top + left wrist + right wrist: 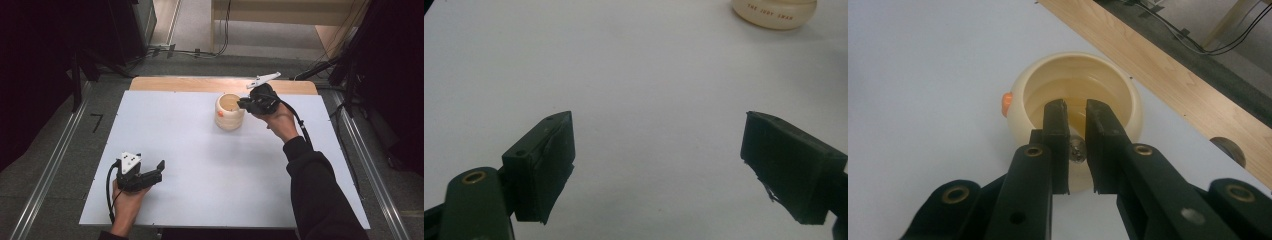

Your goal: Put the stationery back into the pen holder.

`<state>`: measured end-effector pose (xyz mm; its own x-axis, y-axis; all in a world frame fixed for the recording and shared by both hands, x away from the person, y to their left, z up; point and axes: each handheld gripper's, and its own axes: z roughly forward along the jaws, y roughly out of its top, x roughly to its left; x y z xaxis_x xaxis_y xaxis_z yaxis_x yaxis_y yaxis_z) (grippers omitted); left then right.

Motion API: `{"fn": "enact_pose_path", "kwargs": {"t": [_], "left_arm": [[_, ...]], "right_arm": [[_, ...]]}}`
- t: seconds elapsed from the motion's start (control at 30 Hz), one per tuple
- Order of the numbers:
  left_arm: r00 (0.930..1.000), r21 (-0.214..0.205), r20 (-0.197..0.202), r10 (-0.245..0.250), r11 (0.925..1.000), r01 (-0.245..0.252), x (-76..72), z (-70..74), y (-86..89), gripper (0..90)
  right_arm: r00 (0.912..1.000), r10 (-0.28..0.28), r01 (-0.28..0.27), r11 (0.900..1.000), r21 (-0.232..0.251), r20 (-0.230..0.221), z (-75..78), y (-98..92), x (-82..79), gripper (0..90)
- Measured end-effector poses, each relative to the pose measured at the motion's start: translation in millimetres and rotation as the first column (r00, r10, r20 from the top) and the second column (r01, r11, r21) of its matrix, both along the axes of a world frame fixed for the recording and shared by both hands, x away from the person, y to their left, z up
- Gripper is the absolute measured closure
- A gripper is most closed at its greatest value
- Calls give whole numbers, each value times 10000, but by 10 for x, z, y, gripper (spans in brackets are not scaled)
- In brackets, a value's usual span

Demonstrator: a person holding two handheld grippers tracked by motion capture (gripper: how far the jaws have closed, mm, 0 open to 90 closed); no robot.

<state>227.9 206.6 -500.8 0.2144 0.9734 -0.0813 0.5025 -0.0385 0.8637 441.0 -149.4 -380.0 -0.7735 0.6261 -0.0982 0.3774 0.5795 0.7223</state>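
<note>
Jaws of the right gripper [1075, 112] pinch the near rim of a cream cup [1075, 107] by the table's far edge; left gripper [656, 167], well nearer, gapes empty. A thin-rim grip could slip and tip the cup.

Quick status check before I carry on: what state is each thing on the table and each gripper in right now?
Cream ribbed ceramic cup: upright on the white table sheet, open-topped; contents unclear.
Right black two-jaw gripper: jaws nearly closed, clamped on the cup's near rim.
Left black two-jaw gripper: jaws wide open, nothing between them, low over the sheet.
Small orange bump: on the cup's outer wall.
</note>
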Motion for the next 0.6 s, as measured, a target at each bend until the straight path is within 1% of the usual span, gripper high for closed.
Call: {"fn": "enact_pose_path", "kwargs": {"t": [0.1,0.6], "left_arm": [[10000,-5,7,16,10000,-16,-2,2,0,150],[10000,-44,6,1,10000,-1,-6,0,-1,150]], "right_arm": [[10000,42,-42,10000,-28,-46,-30,24,16,784],[9996,-98,101,9999,121,-256,-124,80,77,780]]}}
